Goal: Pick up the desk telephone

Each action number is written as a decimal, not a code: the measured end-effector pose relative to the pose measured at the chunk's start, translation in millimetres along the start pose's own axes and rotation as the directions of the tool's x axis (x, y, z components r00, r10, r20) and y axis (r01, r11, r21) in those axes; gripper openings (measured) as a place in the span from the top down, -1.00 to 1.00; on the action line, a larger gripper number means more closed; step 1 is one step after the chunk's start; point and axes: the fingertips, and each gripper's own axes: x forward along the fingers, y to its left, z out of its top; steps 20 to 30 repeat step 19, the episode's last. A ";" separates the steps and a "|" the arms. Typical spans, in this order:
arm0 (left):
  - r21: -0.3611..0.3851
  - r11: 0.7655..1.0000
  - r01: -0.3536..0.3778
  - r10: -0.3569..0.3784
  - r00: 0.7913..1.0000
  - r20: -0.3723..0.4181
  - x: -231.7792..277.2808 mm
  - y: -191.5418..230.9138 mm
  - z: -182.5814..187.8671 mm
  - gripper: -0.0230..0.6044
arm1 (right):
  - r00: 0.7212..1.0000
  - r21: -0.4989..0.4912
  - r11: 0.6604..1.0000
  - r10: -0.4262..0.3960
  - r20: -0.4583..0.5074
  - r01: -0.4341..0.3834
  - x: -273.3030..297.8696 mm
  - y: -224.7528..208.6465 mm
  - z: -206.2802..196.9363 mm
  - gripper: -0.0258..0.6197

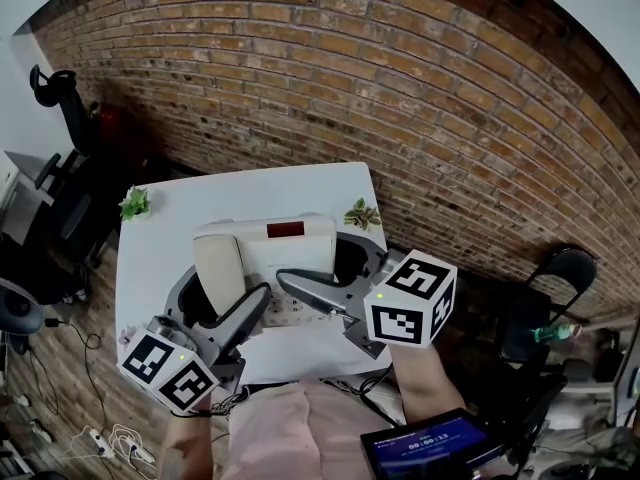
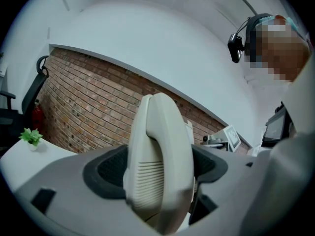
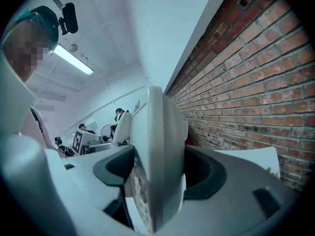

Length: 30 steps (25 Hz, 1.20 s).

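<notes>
The beige plastic desk telephone (image 1: 285,253) is up over the white table (image 1: 160,258), 2 grippers clamped on it: left gripper (image 1: 215,293) on the handset (image 2: 157,166) side, right gripper (image 1: 335,268) on the opposite edge.

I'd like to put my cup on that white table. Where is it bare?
Bare table runs down the left side, from the left plant to the near edge, and along the far edge across to the right plant. The middle is crowded: the telephone, clamped by the left gripper and the right gripper, is held over it.
</notes>
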 end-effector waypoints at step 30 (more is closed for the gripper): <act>0.005 1.000 -0.020 0.020 1.000 0.003 8.5 1.1 2.6 -0.32 | 1.000 -0.007 1.000 0.013 -0.001 -0.013 -0.3 -7.8 4.6 -0.03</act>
